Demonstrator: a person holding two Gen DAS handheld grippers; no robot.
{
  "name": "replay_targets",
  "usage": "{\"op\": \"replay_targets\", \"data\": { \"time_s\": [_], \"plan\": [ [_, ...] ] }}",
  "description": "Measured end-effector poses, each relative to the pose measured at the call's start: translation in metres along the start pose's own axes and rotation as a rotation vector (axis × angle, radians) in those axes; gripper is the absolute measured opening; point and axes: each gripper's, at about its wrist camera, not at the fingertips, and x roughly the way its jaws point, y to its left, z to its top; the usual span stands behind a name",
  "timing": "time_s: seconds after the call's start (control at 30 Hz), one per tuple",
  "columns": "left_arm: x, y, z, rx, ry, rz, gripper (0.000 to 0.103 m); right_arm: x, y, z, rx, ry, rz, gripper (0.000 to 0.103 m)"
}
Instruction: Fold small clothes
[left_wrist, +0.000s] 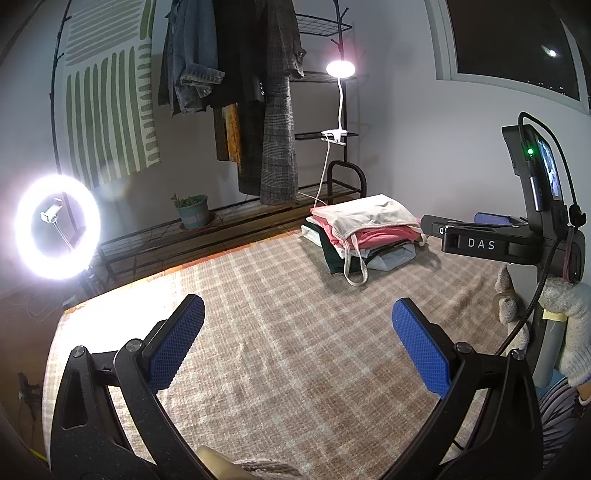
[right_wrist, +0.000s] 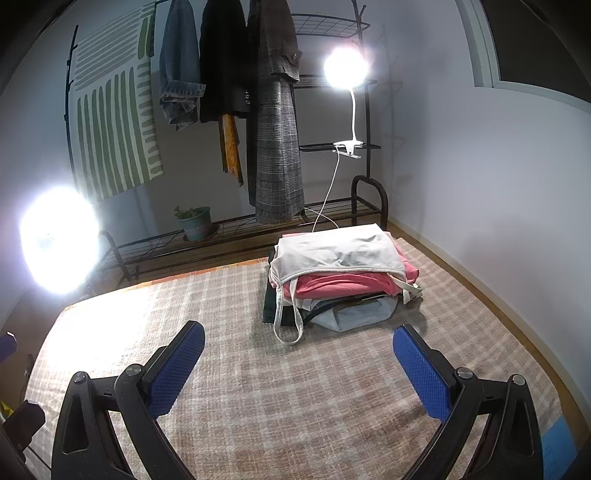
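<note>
- We hold the left claw (left_wrist: 298, 339) spread wide over the checked rug (left_wrist: 280, 332), gripping nothing.
- Our right claw (right_wrist: 299, 363) is spread too, also empty.
- The pile of folded clothes (right_wrist: 340, 273) lies on the rug at 12 o'clock from the right claw, apart from it.

We see our left claw (left_wrist: 298, 345) spread wide with nothing between its blue textured pads (left_wrist: 177, 343), above a beige checked woven rug (left_wrist: 280, 354). Ahead and to its right lies a stack of folded clothes (left_wrist: 364, 234), an off-white top uppermost over pink. Farther right our right claw (left_wrist: 430, 229), black, reaches toward that stack; its jaw state is unclear.
</note>
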Motion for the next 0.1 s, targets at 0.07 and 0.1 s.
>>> {"op": "replay_targets", "data": {
  "time_s": [0.07,0.1],
  "plan": [
    [0.0011,-0.0018,-0.003,0.001,-0.007,0.008,0.103,-0.0001,0.0002,0.0,0.001,0.0,0.0,0.103],
    [0.001,-0.002,-0.0034,-0.001,-0.003,0.005,0.103,0.0002,-0.0002,0.0002,0.0,-0.001,-0.001,0.103]
  ]
}}
